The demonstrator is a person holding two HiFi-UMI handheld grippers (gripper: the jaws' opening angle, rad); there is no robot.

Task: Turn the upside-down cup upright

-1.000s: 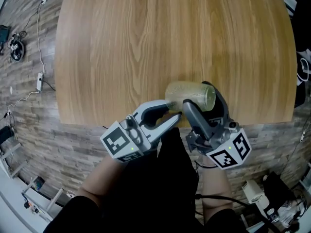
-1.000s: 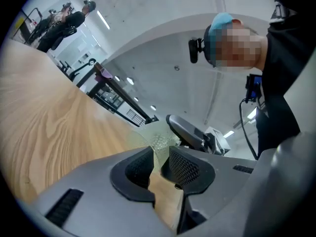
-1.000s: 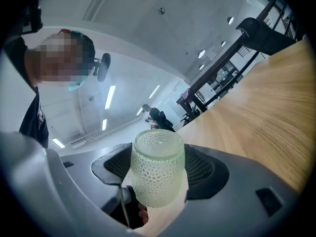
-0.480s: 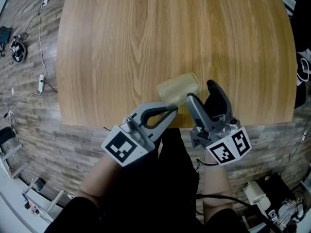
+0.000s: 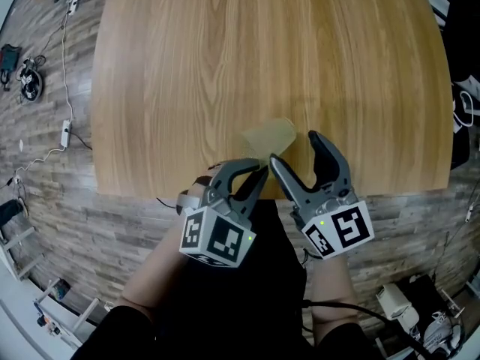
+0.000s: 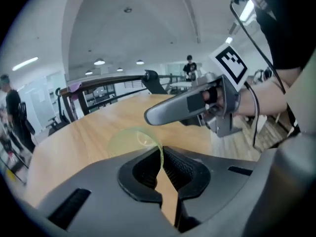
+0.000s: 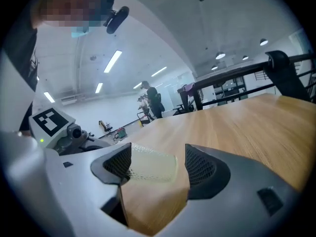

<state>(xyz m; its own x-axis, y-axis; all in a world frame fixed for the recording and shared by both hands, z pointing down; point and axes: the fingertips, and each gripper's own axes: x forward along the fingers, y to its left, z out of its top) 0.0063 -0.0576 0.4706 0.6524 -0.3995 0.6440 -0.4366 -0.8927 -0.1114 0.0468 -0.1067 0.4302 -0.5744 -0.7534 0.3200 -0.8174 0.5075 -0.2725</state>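
A translucent yellow-green cup (image 5: 268,136) hangs tilted over the wooden table (image 5: 225,58), close to its front edge. My left gripper (image 5: 262,169) is shut on the cup's thin wall at the rim; in the left gripper view the pads (image 6: 174,164) pinch that wall and the cup (image 6: 129,140) reaches away from them. My right gripper (image 5: 294,150) stands open just right of the cup. In the right gripper view the cup (image 7: 150,166) lies between the spread jaws of that gripper (image 7: 157,163), near the left pad, and whether it touches that pad I cannot tell.
The table's front edge (image 5: 225,190) runs right under both grippers, with wood-patterned floor below it. Cables and a power strip (image 5: 64,130) lie on the floor at the left. People (image 7: 153,100) stand far off in the room.
The cup was between the right gripper's jaws; now the left gripper has shut on its rim, and the right's jaws stand apart beside it. The left gripper rolled and the cup shifted left.
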